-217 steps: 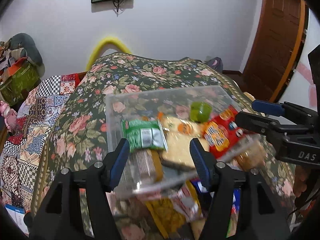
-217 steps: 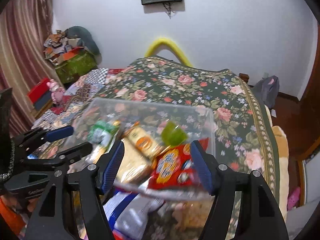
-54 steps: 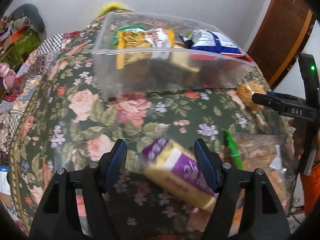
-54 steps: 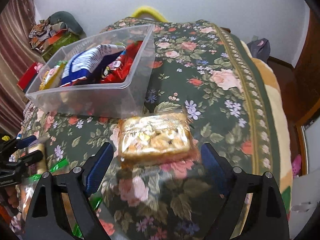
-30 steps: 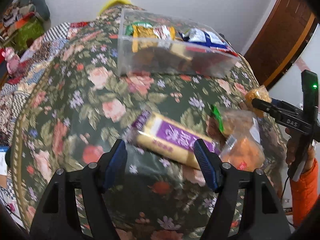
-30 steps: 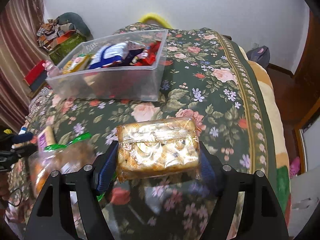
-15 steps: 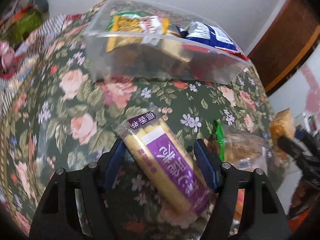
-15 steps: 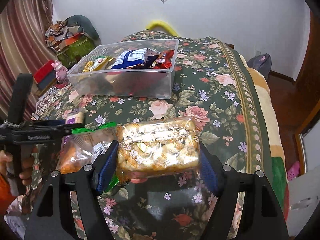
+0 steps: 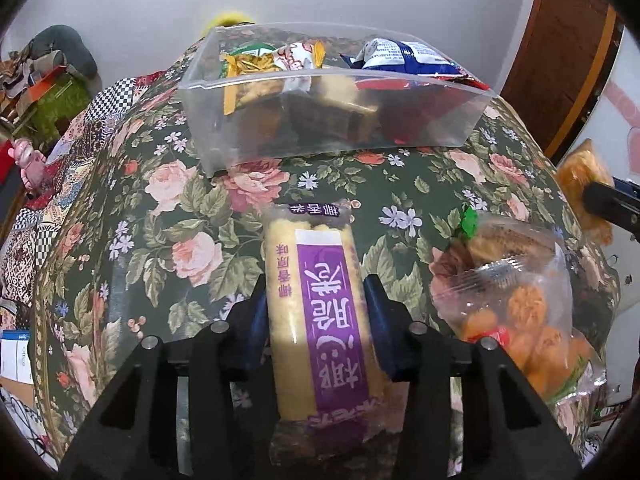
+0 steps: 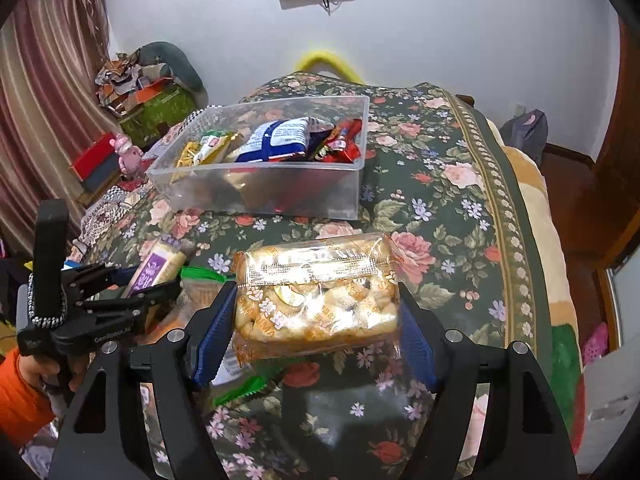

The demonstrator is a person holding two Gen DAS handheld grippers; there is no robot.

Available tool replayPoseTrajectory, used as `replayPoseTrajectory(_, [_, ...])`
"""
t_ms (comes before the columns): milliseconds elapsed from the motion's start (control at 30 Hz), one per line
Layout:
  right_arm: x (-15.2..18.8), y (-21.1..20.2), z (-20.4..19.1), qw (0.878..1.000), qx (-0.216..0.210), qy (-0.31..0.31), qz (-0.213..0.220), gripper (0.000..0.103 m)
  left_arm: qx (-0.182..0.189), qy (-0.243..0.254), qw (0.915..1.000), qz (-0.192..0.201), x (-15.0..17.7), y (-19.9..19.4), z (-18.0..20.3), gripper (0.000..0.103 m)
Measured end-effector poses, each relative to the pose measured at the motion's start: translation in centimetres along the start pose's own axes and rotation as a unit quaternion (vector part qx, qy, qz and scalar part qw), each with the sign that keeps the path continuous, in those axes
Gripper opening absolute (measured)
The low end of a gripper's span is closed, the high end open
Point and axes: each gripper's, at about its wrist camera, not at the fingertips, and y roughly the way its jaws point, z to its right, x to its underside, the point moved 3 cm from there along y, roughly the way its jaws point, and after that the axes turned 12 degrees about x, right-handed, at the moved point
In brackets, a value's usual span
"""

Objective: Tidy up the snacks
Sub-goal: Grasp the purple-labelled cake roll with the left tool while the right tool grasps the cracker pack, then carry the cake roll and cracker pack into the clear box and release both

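On the floral bedspread [image 10: 460, 208], the clear bin [image 10: 280, 196] of snacks sits toward the far side, with bare cloth between it and both grippers. Its lower contents blur behind the frosted wall. The left gripper [image 9: 316, 312] is clamped on the purple wafer pack [image 9: 320, 300]; the right gripper [image 10: 316, 320] grips the cracker bag [image 10: 316, 300]. A clear bag of biscuits [image 9: 516, 292] lies between them.

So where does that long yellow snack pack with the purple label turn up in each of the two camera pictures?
Left wrist view: the purple-label pack fills the lower centre, clamped between the left gripper fingers.
Right wrist view: the same pack is small at the left edge, in the left gripper.
Shared landmark: the clear bin of snacks, beyond the pack in both views.
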Motion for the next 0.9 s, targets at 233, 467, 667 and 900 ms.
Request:
replayPoseTrajectory(233, [-1.8, 0.0, -0.8, 1.0, -0.009, 0.004, 0.012, 0.072, 0.013, 0.014, 0.9992, 0.036, -2.1, -3.1, 0.4, 0.045])
replayPoseTrajectory(467, [-5.1, 0.0, -1.9, 0.999, -0.017, 0.004, 0.038, 0.072, 0.037, 0.019, 0.9958, 0.081, -6.7, -5.9, 0.3, 0.045])
replayPoseTrajectory(667, [-8.4, 1.0, -3.2, 0.998, -0.016, -0.003, 0.054, 0.072, 0.039, 0.016, 0.9934, 0.107, -10.6, -6.5, -0.4, 0.045])
replayPoseTrajectory(900, [-12.2, 3.5, -4.7, 0.998, -0.019, -0.013, 0.054, 0.072, 0.027, 0.013, 0.9927, 0.116, -14.3, -5.1, -2.3, 0.045])
